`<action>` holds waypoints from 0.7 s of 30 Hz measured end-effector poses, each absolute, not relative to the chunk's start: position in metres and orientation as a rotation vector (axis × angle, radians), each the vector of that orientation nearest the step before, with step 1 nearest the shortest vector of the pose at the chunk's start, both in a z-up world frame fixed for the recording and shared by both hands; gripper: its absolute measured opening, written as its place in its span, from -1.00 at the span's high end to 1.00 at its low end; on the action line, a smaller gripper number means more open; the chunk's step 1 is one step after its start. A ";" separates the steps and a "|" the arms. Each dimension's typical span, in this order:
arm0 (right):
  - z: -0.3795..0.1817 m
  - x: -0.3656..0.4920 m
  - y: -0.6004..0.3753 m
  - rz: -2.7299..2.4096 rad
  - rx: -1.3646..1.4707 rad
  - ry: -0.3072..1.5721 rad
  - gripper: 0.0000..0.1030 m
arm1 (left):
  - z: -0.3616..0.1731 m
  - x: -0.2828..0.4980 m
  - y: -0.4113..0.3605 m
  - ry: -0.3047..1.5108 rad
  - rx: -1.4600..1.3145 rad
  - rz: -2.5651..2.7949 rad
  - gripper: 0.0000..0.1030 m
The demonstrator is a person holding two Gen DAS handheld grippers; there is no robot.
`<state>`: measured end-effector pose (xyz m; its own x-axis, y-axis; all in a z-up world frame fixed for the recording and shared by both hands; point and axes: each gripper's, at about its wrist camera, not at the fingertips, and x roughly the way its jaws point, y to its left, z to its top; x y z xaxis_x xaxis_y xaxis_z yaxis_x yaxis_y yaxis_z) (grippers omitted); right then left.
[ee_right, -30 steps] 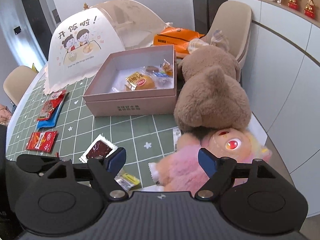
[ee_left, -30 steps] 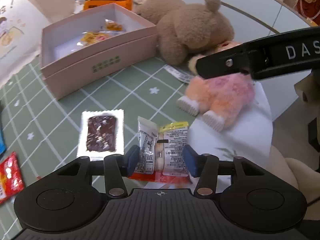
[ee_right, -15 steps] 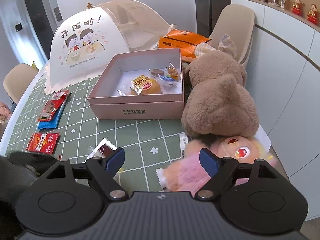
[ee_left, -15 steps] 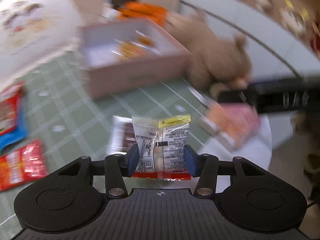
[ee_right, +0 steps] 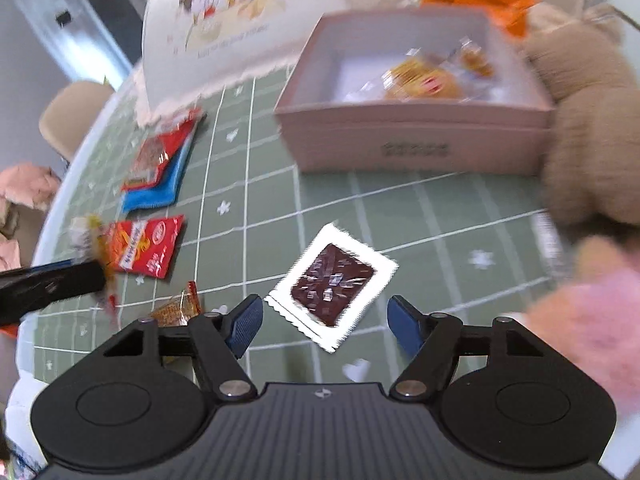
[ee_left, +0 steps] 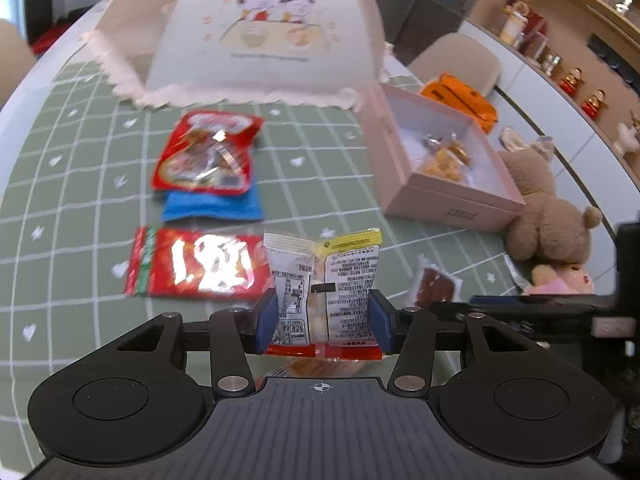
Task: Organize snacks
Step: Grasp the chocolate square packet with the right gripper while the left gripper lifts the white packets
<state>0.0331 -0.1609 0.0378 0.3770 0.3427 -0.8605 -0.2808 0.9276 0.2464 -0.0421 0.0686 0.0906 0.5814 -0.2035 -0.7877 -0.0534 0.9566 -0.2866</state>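
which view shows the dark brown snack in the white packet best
The right wrist view: the white packet lies whole and flat on the tablecloth, just ahead of the open jaws. In the left wrist view it is small, and partly hidden behind the gripper's finger.

A home dining room: chairs (ee_left: 456, 60) round a clothed counter (ee_left: 72, 208), a food cover (ee_left: 264, 28), plush toys (ee_left: 548, 216), ornament shelves (ee_left: 568, 12).
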 end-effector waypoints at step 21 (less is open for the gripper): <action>0.030 0.043 -0.124 0.408 -0.226 0.994 0.06 | 0.067 -0.055 0.107 1.007 -0.396 -0.090 -0.03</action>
<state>0.0430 -0.1242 0.0297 0.4783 0.2295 -0.8477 -0.4323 0.9017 0.0001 -0.0545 0.1075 0.0673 0.5371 -0.2537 -0.8044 -0.1072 0.9254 -0.3634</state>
